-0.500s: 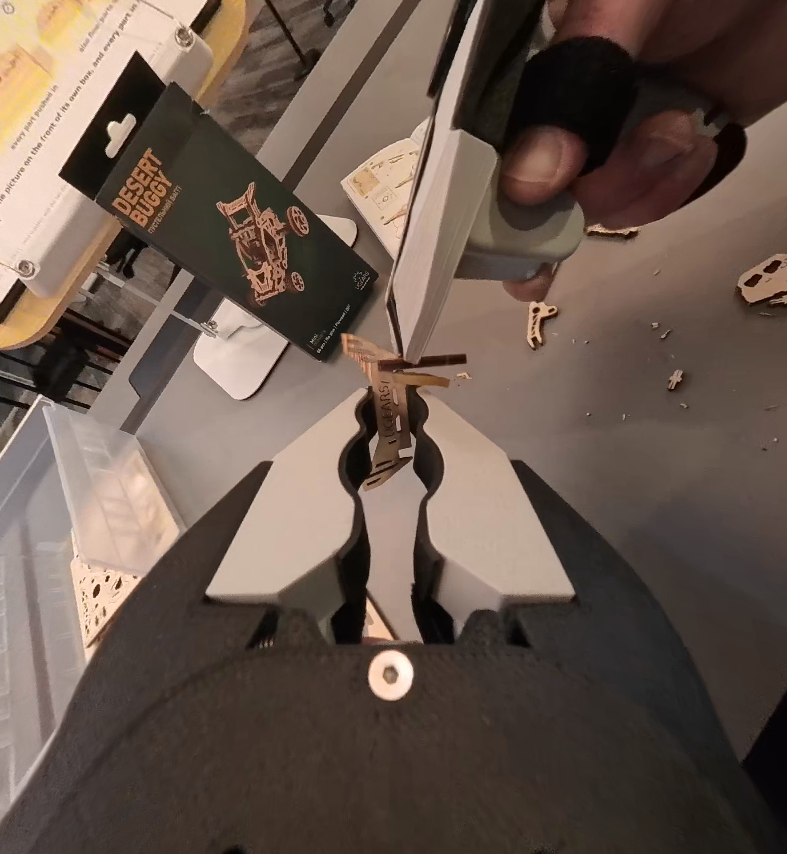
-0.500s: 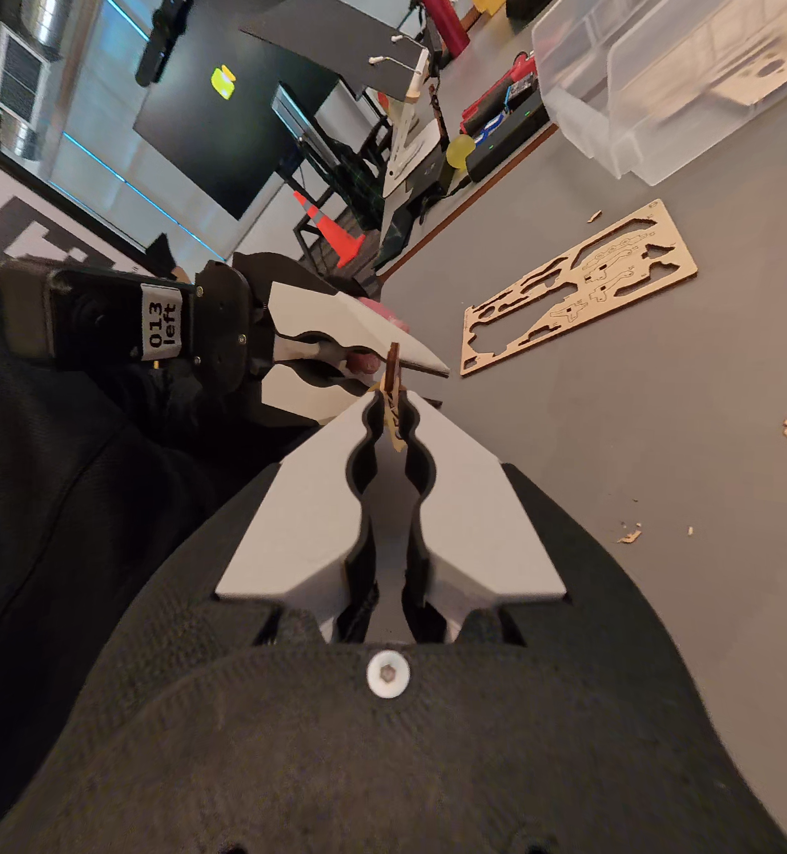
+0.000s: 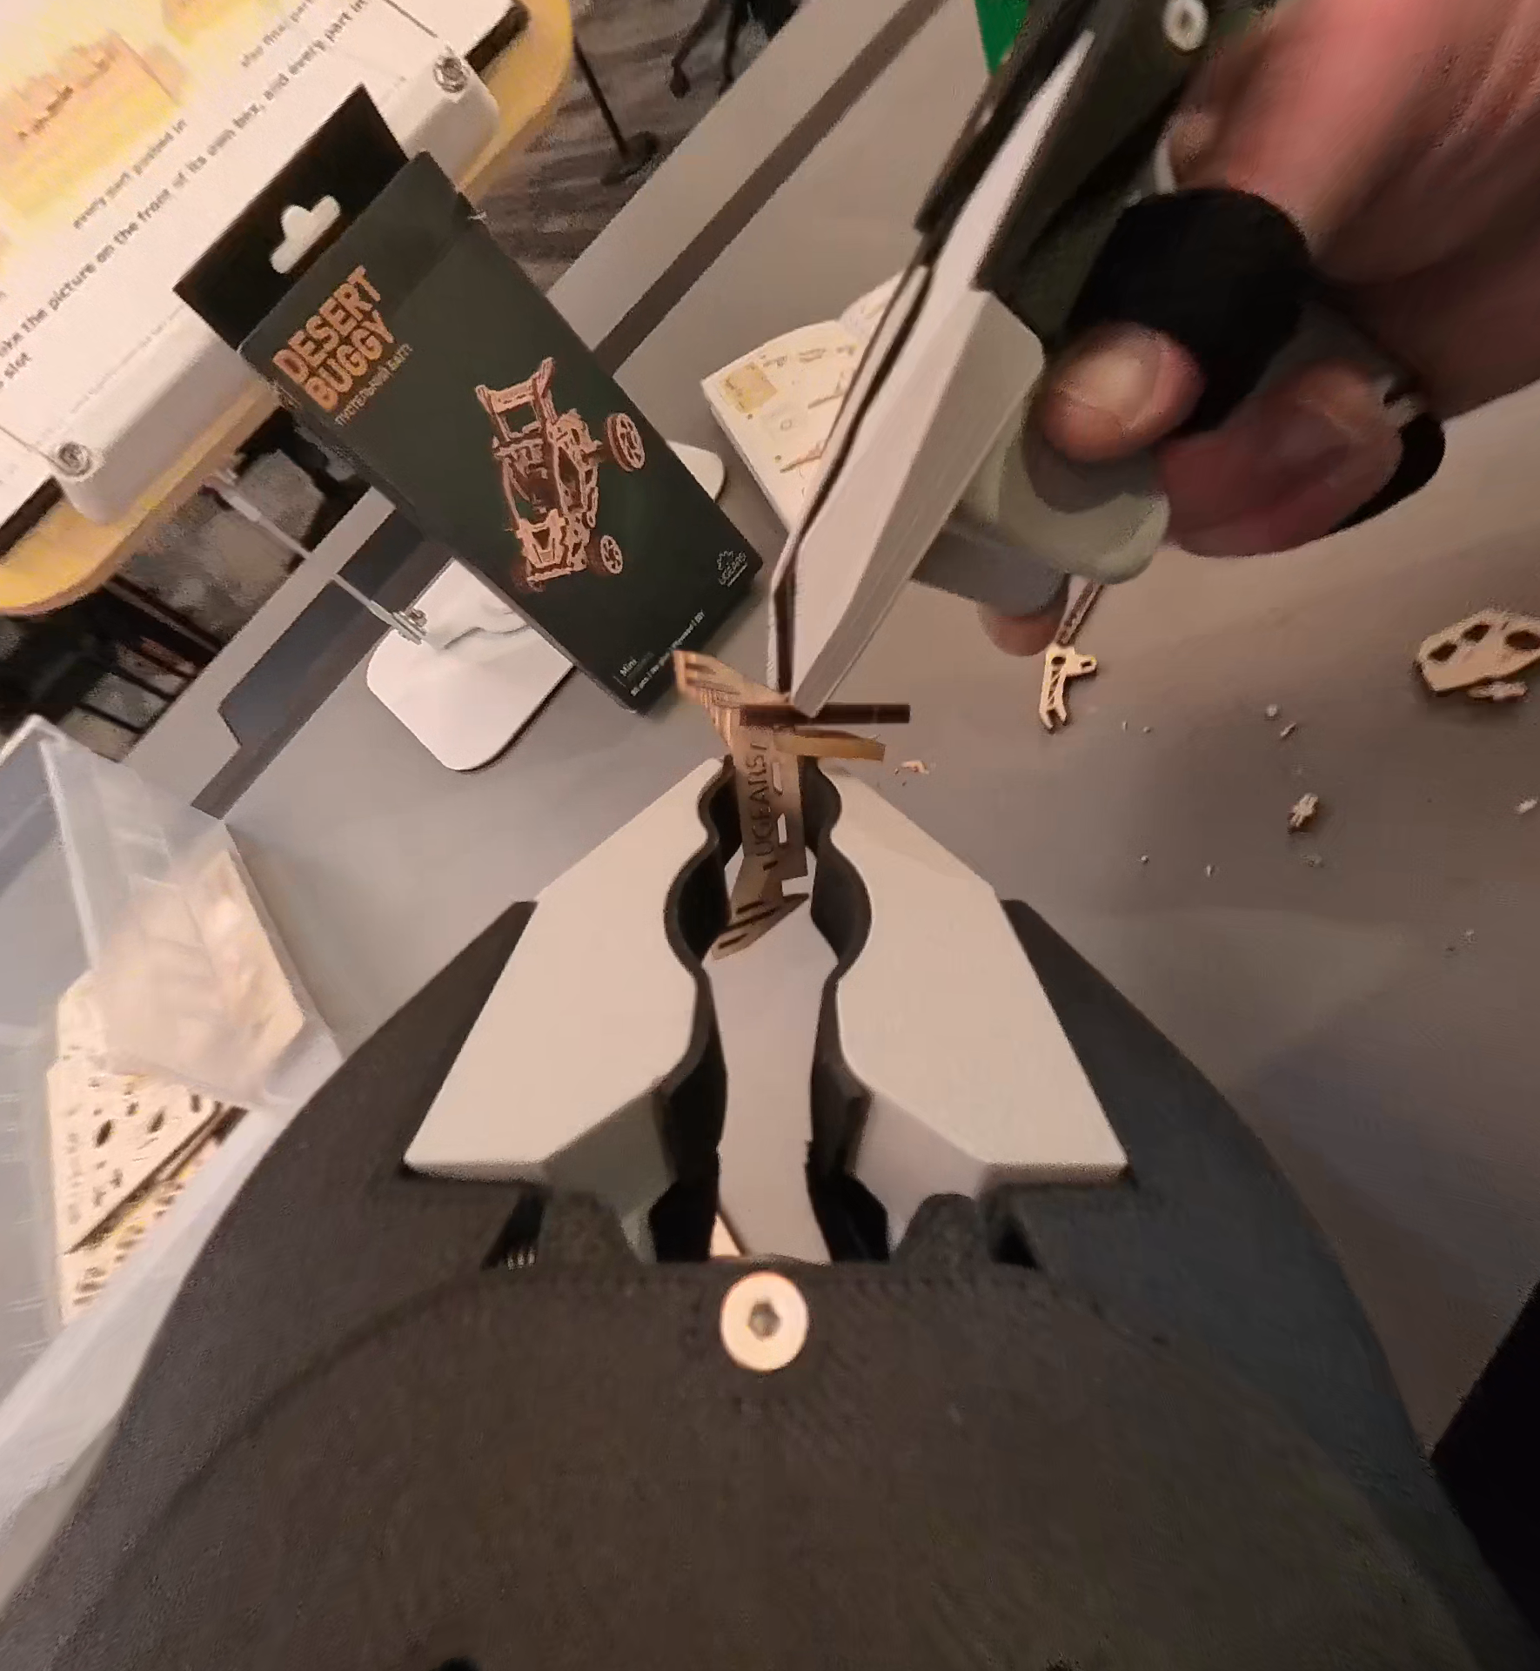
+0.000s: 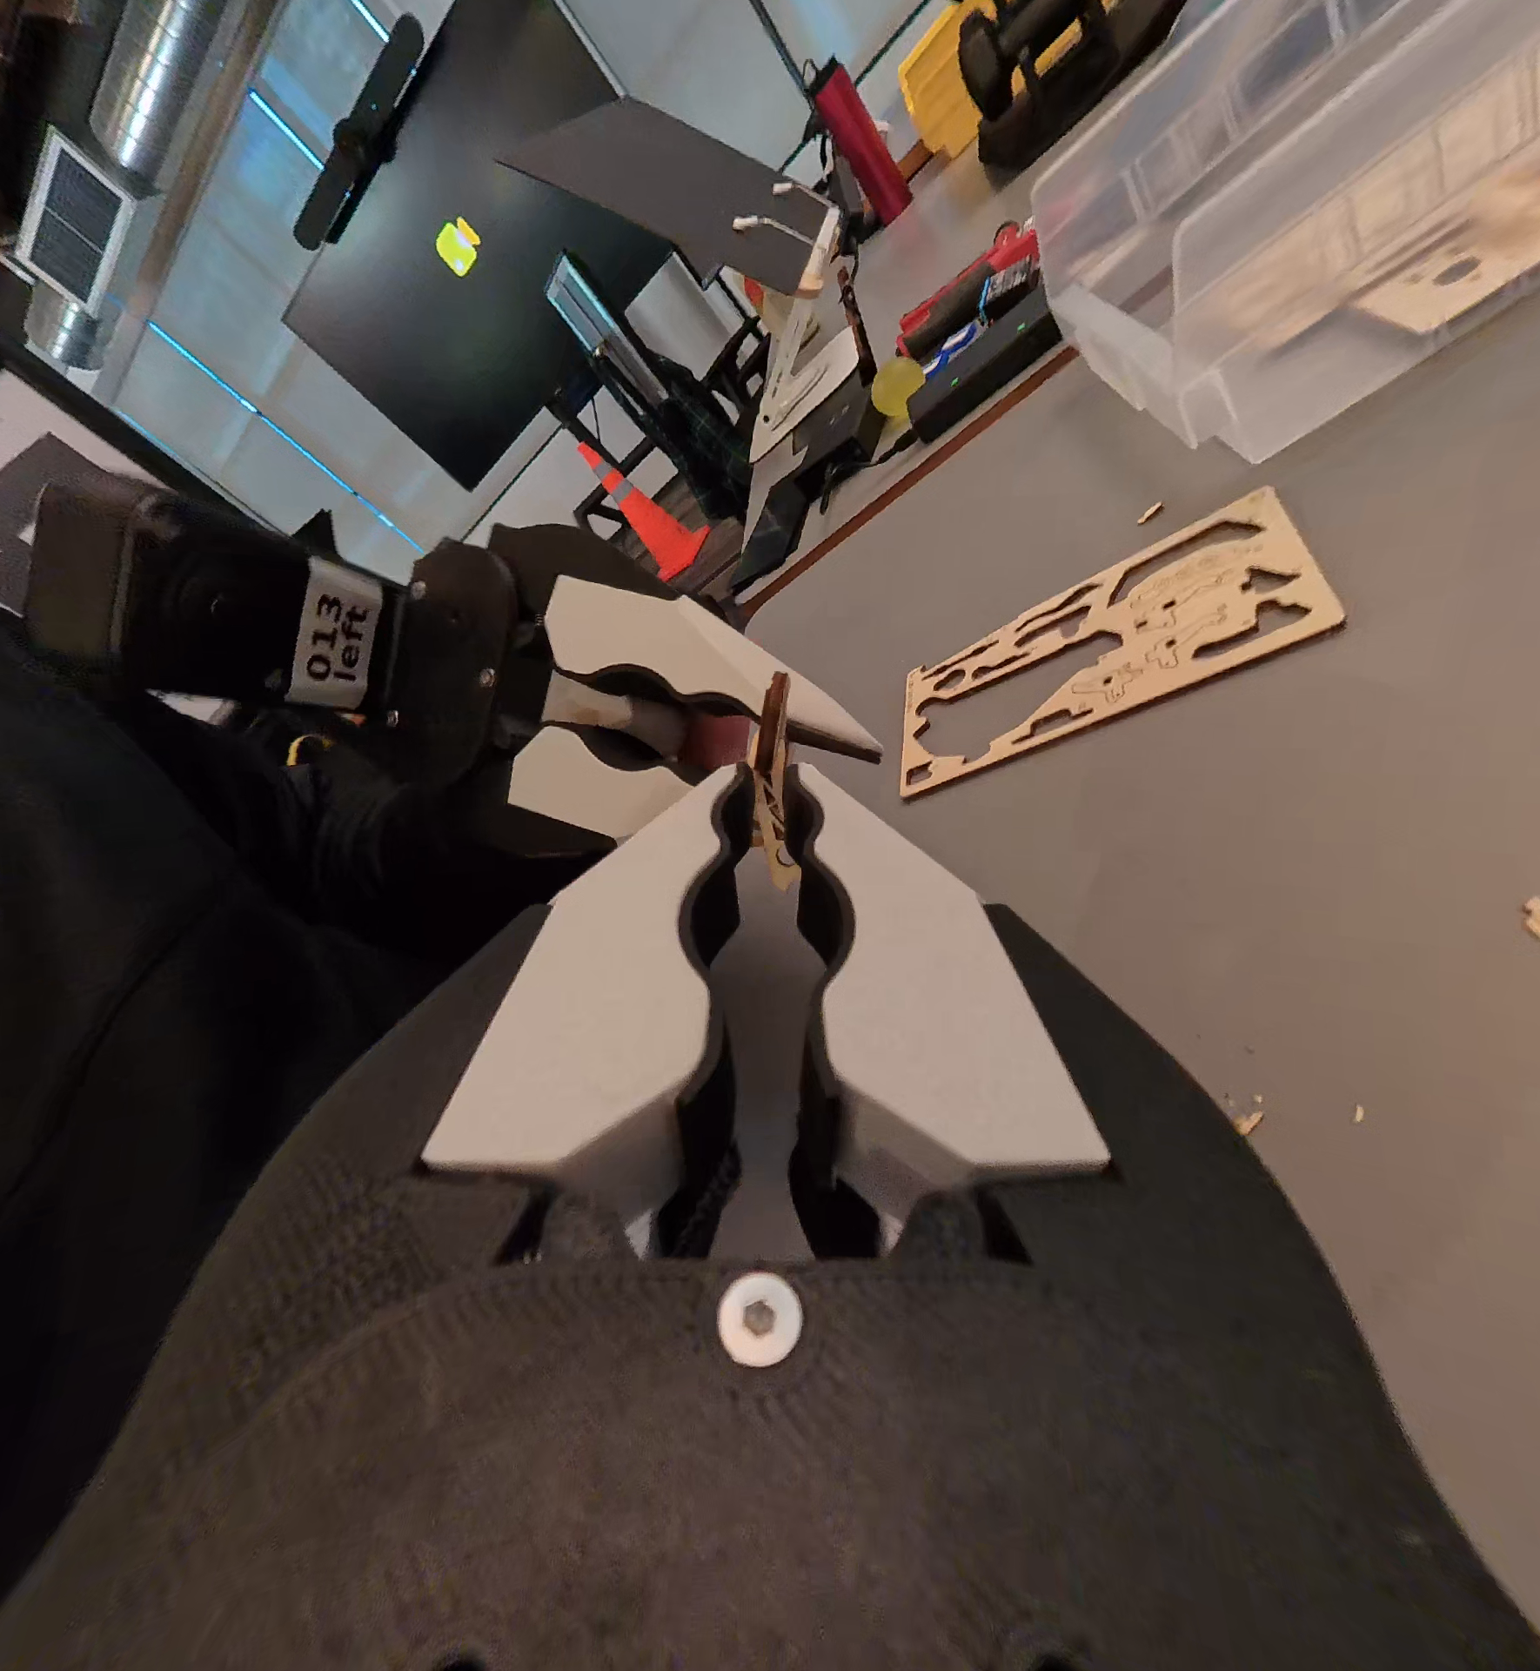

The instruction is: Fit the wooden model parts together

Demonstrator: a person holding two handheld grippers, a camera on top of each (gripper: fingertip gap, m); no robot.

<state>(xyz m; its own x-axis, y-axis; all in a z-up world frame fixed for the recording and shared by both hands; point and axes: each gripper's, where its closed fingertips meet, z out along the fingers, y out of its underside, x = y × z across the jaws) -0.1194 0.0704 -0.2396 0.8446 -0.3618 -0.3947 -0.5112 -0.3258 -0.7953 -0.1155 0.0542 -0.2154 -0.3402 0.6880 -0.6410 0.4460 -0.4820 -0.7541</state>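
— Plywood this thin snaps easily. The left gripper point(image 3: 771, 796) is clamped on a flat strip point(image 3: 766, 850), held on edge above the grey table point(image 3: 1291, 1040), and the right gripper point(image 3: 793, 696) comes in from above, closed on a small cross piece point(image 3: 825, 723) at the strip's top end.

— So what's the risk?

— Twist, I'd say. If the two grippers push out of line, the tab could jam in its slot and break, or the piece could slip out sideways; the pads look smooth and the wood is flat and slick.

— Would a dropped part be hard to find?

— Likely. Pale crumbs and a loose part point(image 3: 1490, 651) already lie on the table, the same colour.

— And from the other side?

— The right gripper point(image 4: 771, 778) pinches the thin piece point(image 4: 775, 814) edge-on, touching the left gripper point(image 4: 839, 737). Well apart lies a laser-cut sheet point(image 4: 1110, 651), mostly punched out, near a clear plastic bin point(image 4: 1291, 271).
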